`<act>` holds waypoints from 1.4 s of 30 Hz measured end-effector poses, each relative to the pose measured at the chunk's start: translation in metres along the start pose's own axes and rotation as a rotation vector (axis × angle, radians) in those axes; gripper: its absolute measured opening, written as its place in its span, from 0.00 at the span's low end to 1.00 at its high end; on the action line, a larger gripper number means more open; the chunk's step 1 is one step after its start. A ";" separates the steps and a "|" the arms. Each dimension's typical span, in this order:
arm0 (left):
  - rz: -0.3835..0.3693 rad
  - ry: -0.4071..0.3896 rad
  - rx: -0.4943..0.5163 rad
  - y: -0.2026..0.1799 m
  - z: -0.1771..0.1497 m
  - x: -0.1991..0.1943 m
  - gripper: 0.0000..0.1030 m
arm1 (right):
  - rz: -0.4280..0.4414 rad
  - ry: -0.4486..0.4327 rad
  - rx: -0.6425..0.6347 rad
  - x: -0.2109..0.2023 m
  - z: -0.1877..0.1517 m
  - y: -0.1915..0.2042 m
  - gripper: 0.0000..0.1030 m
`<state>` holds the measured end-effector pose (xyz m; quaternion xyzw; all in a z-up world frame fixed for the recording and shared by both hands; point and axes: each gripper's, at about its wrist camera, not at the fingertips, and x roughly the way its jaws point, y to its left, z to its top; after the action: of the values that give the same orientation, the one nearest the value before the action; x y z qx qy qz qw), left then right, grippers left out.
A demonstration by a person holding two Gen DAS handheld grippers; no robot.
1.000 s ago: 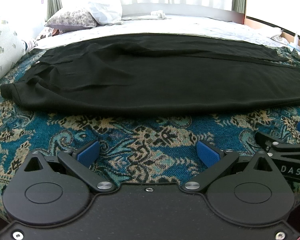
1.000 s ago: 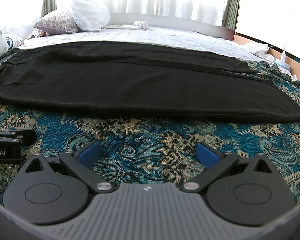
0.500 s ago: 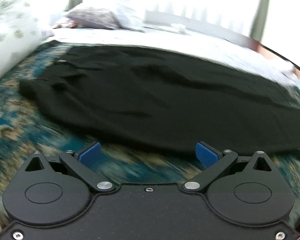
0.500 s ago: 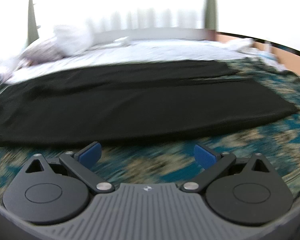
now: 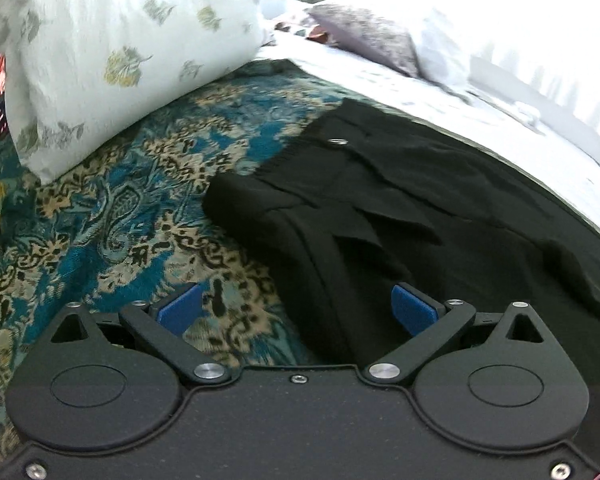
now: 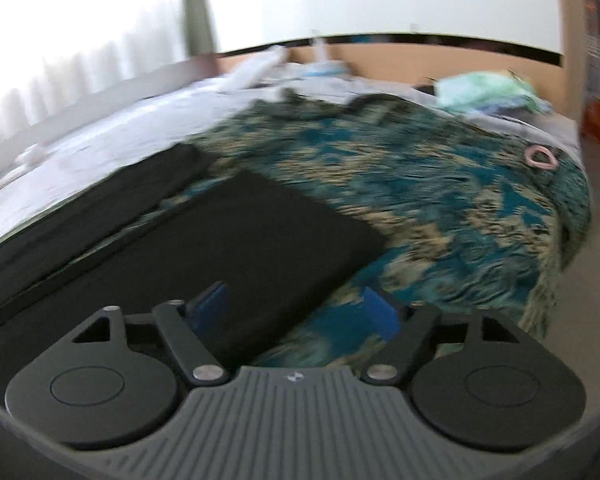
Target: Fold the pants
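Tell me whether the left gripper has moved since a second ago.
Yes. The left gripper has swung left along the black pants to their waistband end, nearer the floral pillow.

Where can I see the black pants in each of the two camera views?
Left wrist view: the black fabric pants fill centre and right, waist end with a metal button.
Right wrist view: the pants fill left and centre, leg-hem end.
Shared landmark: the blue-and-beige patterned bedspread under them.
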<state>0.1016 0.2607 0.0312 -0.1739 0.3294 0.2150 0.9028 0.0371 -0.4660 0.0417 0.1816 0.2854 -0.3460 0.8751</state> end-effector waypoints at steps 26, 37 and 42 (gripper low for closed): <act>0.090 -0.021 0.187 -0.042 0.001 -0.002 0.49 | -0.134 0.007 -0.085 0.017 0.031 0.002 0.56; -0.075 -0.065 0.216 -0.092 0.055 -0.038 0.91 | 0.069 -0.038 -0.059 -0.022 0.079 0.067 0.78; -0.158 -0.012 0.164 -0.122 0.087 -0.025 0.94 | 0.126 -0.017 -0.062 -0.013 0.094 0.115 0.86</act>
<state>0.1914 0.1901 0.1319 -0.1239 0.3259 0.1165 0.9300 0.1456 -0.4281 0.1365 0.1691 0.2767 -0.2829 0.9026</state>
